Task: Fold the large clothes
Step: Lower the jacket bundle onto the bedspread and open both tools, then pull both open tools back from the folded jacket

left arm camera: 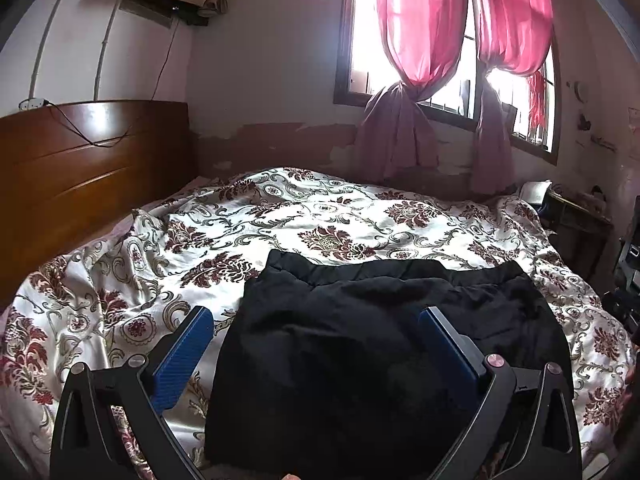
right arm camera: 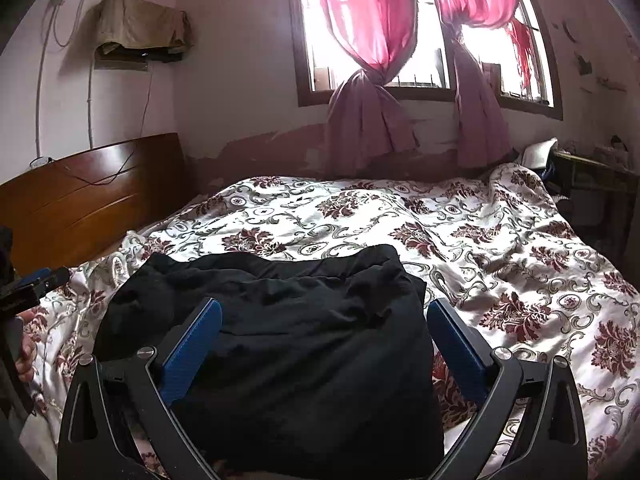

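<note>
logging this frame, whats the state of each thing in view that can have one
black garment: folded into a compact stack, lying on the bed, not gripped
left gripper: open, fingers spread over the garment's left edge
right gripper: open, fingers either side of the garment
floral bedspread: spread over the bed, wrinkled
pink curtains: knotted, window uncovered
</note>
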The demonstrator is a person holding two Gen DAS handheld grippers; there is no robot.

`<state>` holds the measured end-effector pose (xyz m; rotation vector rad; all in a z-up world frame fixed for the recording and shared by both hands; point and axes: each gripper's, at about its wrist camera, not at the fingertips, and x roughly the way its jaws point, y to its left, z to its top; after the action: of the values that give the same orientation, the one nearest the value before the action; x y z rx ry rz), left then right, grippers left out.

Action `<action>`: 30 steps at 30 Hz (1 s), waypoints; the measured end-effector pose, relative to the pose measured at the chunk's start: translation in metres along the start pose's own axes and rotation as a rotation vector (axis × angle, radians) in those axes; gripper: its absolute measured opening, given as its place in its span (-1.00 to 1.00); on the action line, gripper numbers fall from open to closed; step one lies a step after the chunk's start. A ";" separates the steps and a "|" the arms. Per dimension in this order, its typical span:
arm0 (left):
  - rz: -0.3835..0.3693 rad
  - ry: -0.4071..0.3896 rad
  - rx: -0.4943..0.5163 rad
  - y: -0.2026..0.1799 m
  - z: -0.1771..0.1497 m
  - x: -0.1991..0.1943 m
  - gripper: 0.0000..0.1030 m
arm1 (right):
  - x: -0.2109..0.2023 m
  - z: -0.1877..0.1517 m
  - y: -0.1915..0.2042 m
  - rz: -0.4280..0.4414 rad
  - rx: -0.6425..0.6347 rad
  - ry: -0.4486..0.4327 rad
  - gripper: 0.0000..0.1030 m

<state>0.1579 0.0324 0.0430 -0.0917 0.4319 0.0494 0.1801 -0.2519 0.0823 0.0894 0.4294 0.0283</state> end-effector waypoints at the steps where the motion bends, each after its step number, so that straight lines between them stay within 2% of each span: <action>1: 0.002 -0.005 0.002 -0.001 -0.001 -0.004 1.00 | -0.003 0.000 0.002 0.000 -0.004 -0.003 0.96; 17: 0.004 -0.045 0.031 -0.011 -0.014 -0.047 1.00 | -0.043 -0.010 0.020 0.007 -0.009 -0.036 0.96; 21: -0.009 -0.057 0.040 -0.015 -0.019 -0.060 1.00 | -0.054 -0.017 0.029 0.016 -0.007 -0.036 0.96; 30: -0.067 -0.023 0.043 -0.019 -0.041 -0.083 1.00 | -0.078 -0.042 0.046 0.021 0.019 0.009 0.96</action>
<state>0.0668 0.0075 0.0422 -0.0633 0.4064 -0.0244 0.0912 -0.2063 0.0813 0.1125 0.4382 0.0456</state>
